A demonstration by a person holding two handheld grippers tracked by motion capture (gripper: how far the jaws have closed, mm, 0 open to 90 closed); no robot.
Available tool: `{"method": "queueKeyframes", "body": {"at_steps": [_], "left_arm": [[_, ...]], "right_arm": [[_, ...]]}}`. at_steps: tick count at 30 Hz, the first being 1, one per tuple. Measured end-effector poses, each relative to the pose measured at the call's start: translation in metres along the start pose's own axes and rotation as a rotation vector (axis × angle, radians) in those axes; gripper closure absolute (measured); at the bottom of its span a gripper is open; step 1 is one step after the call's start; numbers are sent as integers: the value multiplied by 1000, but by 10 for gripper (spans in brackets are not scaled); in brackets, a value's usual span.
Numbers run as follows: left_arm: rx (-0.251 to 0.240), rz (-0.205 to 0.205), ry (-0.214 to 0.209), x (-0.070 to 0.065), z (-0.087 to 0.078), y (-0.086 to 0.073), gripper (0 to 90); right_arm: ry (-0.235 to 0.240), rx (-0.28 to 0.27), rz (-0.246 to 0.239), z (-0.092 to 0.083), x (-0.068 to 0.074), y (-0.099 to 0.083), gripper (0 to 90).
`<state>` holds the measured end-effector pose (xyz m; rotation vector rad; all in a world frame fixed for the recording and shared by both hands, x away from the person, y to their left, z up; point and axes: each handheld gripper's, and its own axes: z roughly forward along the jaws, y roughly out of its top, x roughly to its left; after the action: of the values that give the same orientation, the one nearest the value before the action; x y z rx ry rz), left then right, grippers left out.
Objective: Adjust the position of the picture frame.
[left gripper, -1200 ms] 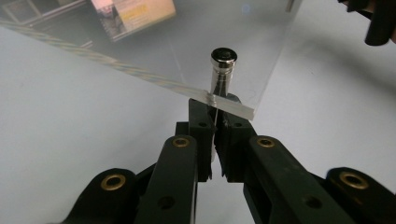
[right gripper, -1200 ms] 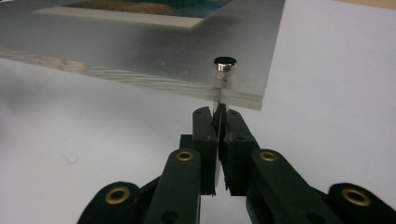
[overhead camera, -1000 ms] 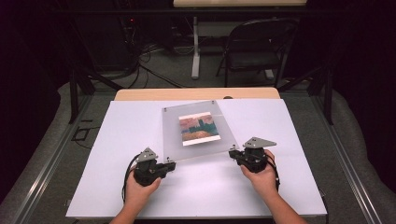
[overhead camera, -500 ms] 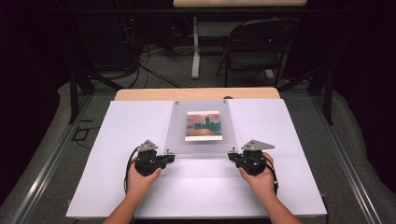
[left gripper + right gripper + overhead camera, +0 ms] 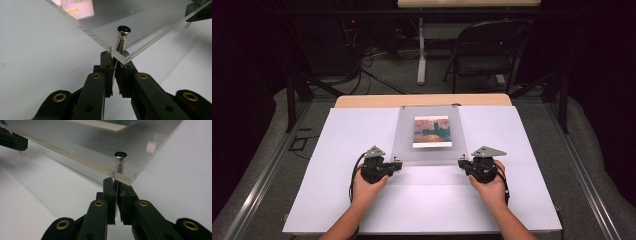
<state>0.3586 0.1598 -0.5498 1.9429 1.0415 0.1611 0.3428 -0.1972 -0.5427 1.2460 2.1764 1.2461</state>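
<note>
A clear acrylic picture frame point(image 5: 428, 135) with a small painted landscape print point(image 5: 432, 132) sandwiched inside rests on the white counter point(image 5: 337, 150), its far edge near the counter's wooden back strip point(image 5: 362, 100). The person's left tool point(image 5: 398, 164) sits at the frame's near left corner, and the right tool point(image 5: 460, 163) at the near right corner, each held in a hand coming in from the bottom of the high view.

In the left gripper view, the left tool point(image 5: 114, 65) has its black jaws drawn almost together just beneath the corner of the frame point(image 5: 140, 30), pinching a thin pale strip at the base of the shiny metal standoff pin point(image 5: 122, 37) that passes through the acrylic. In the right gripper view, the right tool point(image 5: 116, 187) is likewise closed tight under its corner of the frame point(image 5: 95, 147), clamped on the lower end of the silver-capped standoff pin point(image 5: 120, 161). The near edge of the frame stands lifted clear of the counter in both gripper views.
</note>
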Motion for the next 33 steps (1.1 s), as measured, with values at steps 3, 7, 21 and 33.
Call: {"method": "queueKeyframes", "body": {"at_steps": [3, 7, 21, 33], "left_arm": [[2, -1, 2, 2, 0, 0, 843], [4, -9, 10, 4, 0, -2, 841], [39, 8, 29, 2, 7, -7, 842], [31, 3, 22, 1, 7, -9, 835]], "right_arm": [[3, 8, -1, 2, 0, 0, 854], [4, 11, -2, 4, 2, -1, 854], [-3, 48, -11, 9, 0, -7, 853], [5, 63, -13, 12, -3, -10, 853]]}}
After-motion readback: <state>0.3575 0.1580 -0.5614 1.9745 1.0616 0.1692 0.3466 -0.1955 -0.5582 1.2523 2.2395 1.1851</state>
